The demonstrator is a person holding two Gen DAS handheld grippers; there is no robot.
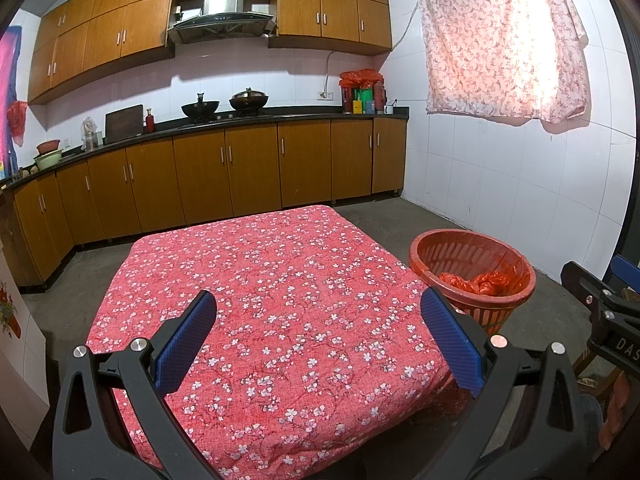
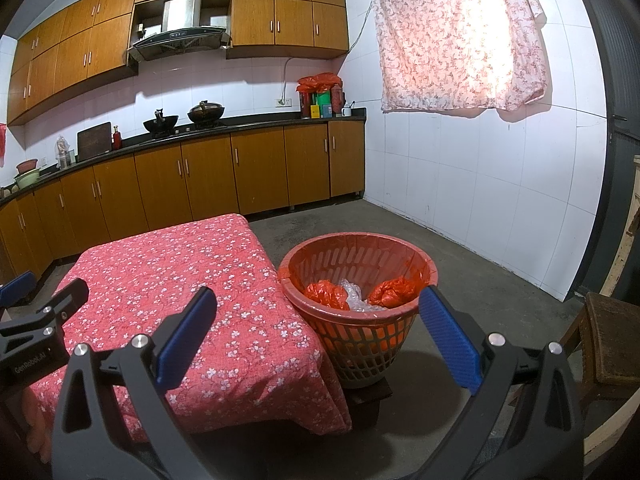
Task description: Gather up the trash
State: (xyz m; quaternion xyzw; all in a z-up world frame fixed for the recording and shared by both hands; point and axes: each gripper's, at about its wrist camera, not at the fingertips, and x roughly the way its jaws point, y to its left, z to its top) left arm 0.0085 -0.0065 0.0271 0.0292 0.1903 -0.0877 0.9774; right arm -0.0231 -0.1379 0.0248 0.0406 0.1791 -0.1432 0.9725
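A red slotted waste basket (image 2: 360, 332) lined with a red bag stands on the floor right of the table; it also shows in the left wrist view (image 1: 472, 280). Inside lie crumpled red plastic (image 2: 326, 294) and clear plastic wrap (image 2: 354, 294). The table (image 1: 280, 280) wears a red floral cloth with nothing on it. My left gripper (image 1: 320, 340) is open and empty above the table's near part. My right gripper (image 2: 320, 340) is open and empty, in front of the basket's near rim. Each gripper shows at the edge of the other's view.
Wooden kitchen cabinets (image 1: 240, 172) and a counter with woks (image 1: 224, 106) run along the far wall. A floral curtain (image 1: 504, 40) hangs on the right wall. A wooden stool (image 2: 612, 340) stands at the right. Bare concrete floor (image 2: 480, 272) surrounds the basket.
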